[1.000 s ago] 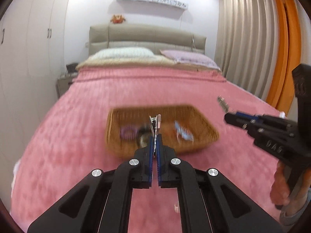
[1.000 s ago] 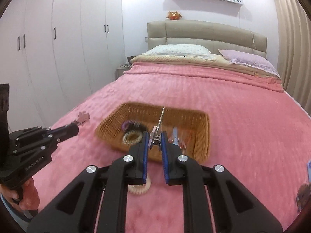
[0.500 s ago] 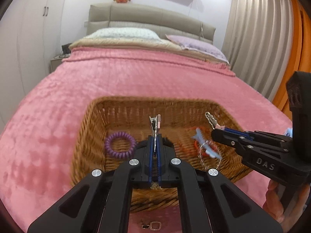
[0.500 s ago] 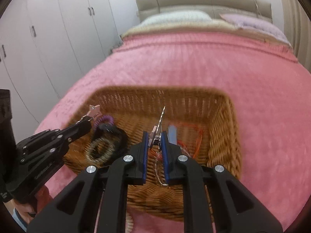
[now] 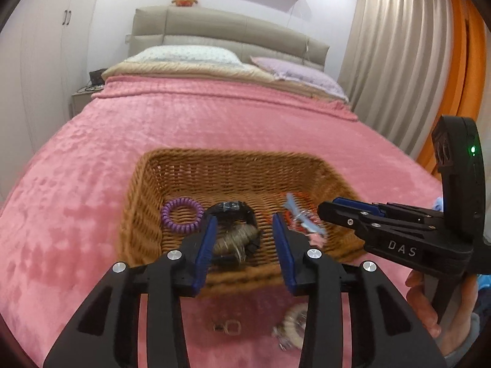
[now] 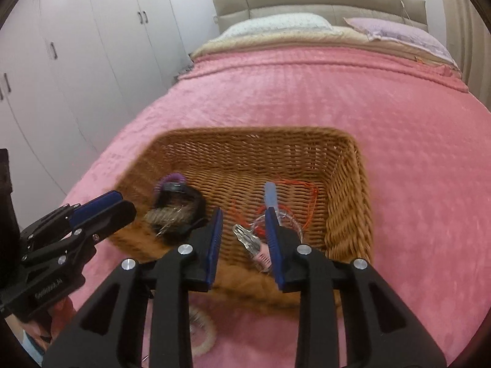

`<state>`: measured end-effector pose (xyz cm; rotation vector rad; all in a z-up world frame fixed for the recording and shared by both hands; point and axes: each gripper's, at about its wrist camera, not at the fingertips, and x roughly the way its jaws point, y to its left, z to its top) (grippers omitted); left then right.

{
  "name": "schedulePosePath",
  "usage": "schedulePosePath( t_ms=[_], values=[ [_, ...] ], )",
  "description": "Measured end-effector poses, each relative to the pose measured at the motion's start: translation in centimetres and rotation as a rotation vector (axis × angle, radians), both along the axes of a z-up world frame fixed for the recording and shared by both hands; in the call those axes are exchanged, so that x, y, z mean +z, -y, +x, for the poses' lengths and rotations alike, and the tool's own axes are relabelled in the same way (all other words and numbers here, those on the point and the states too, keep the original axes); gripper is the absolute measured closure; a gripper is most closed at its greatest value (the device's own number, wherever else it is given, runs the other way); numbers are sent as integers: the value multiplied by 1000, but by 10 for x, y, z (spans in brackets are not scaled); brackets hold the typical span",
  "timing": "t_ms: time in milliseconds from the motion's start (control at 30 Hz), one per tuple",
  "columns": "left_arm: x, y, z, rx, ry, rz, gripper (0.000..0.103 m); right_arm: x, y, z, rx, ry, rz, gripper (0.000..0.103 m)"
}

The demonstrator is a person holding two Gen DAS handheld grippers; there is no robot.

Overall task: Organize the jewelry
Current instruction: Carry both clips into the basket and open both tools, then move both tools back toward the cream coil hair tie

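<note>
A wicker basket (image 5: 233, 165) (image 6: 346, 184) sits on the pink bedspread. It holds a purple coil hair tie (image 5: 182, 214), a black watch (image 5: 233, 210) (image 6: 181, 196), a beige scrunchie (image 5: 233, 240), a blue clip (image 5: 302, 214) (image 6: 271, 196), an orange cord (image 6: 307, 190) and a pink-and-silver hair clip (image 6: 253, 243). My left gripper (image 5: 244, 227) is open and empty over the basket's near part. My right gripper (image 6: 244, 222) is open over the pink clip, which lies in the basket.
On the bedspread before the basket lie a small gold ring piece (image 5: 230, 326) and a pale scrunchie (image 5: 291, 325) (image 6: 201, 332). Pillows (image 5: 190, 55) and headboard are far back. Wardrobes (image 6: 76, 46) stand left, curtains (image 5: 399, 46) right.
Both grippers have opened and dropped their hair clips into the basket. Both have pulled back slightly from the basket.
</note>
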<state>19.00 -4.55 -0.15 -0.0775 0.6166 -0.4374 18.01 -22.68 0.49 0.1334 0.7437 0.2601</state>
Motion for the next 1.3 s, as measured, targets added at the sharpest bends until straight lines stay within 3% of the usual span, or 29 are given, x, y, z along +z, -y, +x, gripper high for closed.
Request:
schedulePosePath(
  t_ms=[233, 433, 600, 767, 1000, 1100, 1167, 1300],
  values=[
    [12, -25, -52, -16, -5, -41, 64, 14, -5, -66, 59, 29, 2, 76],
    [-16, -33, -73, -23, -95, -47, 64, -12, -28, -92, 98, -34, -16, 76],
    [-49, -38, -54, -8, -181, -53, 66, -46, -33, -84, 80, -108, -25, 76],
    [-72, -41, -34, 3, -287, -48, 66, -59, -32, -73, 85, -121, -19, 76],
    [-75, -17, -4, 33, -307, 87, 66, -73, -39, -63, 84, -147, -33, 76],
    [-76, -10, -4, 35, -288, 137, 74, -74, -44, -61, 84, -140, -55, 76],
    [-75, -12, -8, 31, -278, 139, 92, -73, -48, -63, 97, -129, -63, 93],
    [-73, -18, -14, 43, -264, 109, 92, -67, -53, -72, 106, -78, -86, 94]
  ],
)
